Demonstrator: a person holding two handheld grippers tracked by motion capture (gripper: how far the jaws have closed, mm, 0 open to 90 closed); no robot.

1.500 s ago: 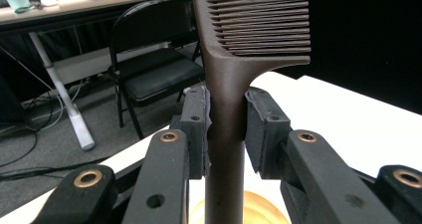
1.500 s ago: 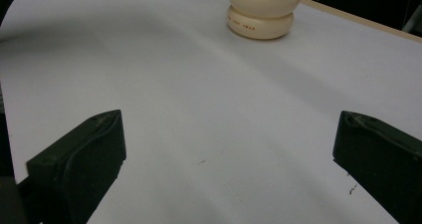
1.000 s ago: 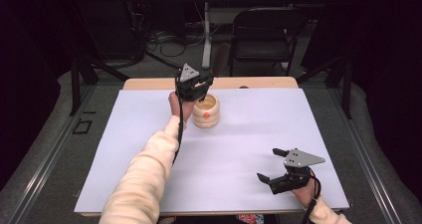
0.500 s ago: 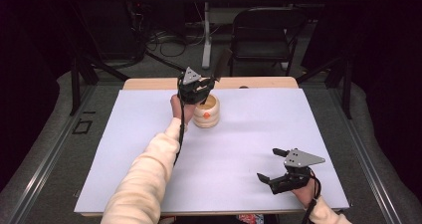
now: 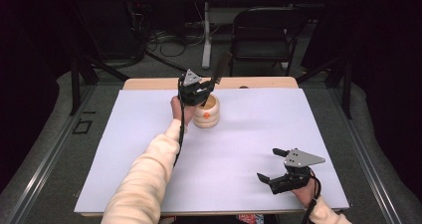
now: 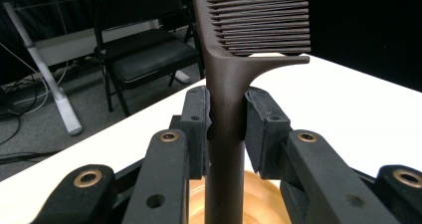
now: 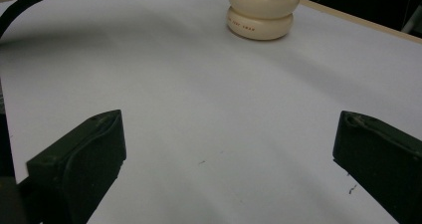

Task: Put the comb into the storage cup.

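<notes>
We see a dark brown comb (image 6: 226, 84) held upright over our ribbed cream holder (image 5: 207, 112) near the worktop's far edge.

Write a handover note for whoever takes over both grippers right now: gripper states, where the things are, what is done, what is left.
Left gripper: shut on the handle of the dark brown plastic comb, held upright, teeth uppermost, right over the cream ribbed wooden cup at the far middle of the white table cover.
Right gripper: open, holding nothing, low over the cover's near right part.
Done: comb gripped, its handle end at the cup's mouth; how deep it sits cannot be told.
Left, probably: lower the comb fully into the cup, open the jaws, draw the left gripper back. The right gripper is free to steady the cup.
</notes>
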